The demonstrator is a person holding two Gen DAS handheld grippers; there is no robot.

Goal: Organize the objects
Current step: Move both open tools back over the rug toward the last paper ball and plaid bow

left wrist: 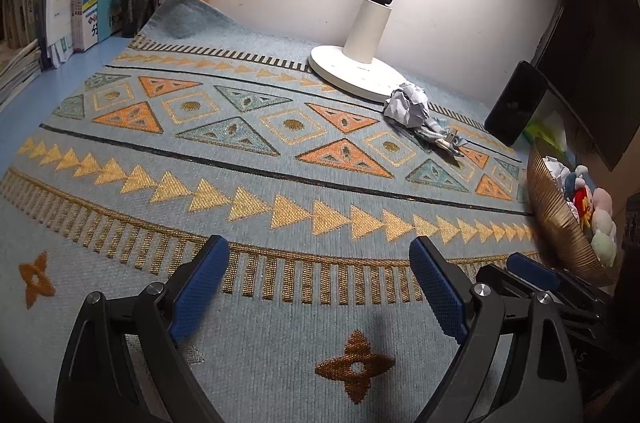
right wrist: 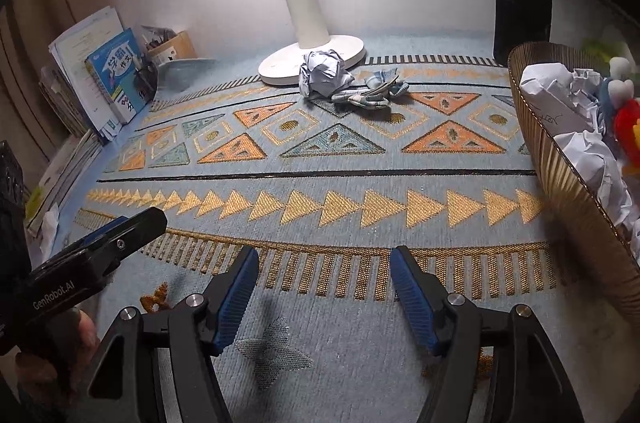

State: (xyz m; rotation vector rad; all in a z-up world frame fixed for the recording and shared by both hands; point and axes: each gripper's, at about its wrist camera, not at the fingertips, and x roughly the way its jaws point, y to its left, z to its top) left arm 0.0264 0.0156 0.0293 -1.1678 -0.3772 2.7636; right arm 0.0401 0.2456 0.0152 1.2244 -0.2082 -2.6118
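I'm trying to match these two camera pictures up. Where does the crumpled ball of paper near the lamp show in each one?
Left wrist view: the crumpled paper ball sits right of centre, in the upper half, just in front of the lamp base.
Right wrist view: the same ball is near the top centre, against the lamp base's front edge.
Shared landmark: the white lamp base, directly behind the ball in both.

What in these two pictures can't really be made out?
- Basket contents: cut off by the right edge in the right wrist view; its ribbed wall hides most of them in the left wrist view.
- Patterned item beside the crumpled paper: too small to identify.
- Lamp head: cut off by the top edge, both views.
- Pen holder contents: too small.
- Left gripper and right gripper: open, holding nothing.
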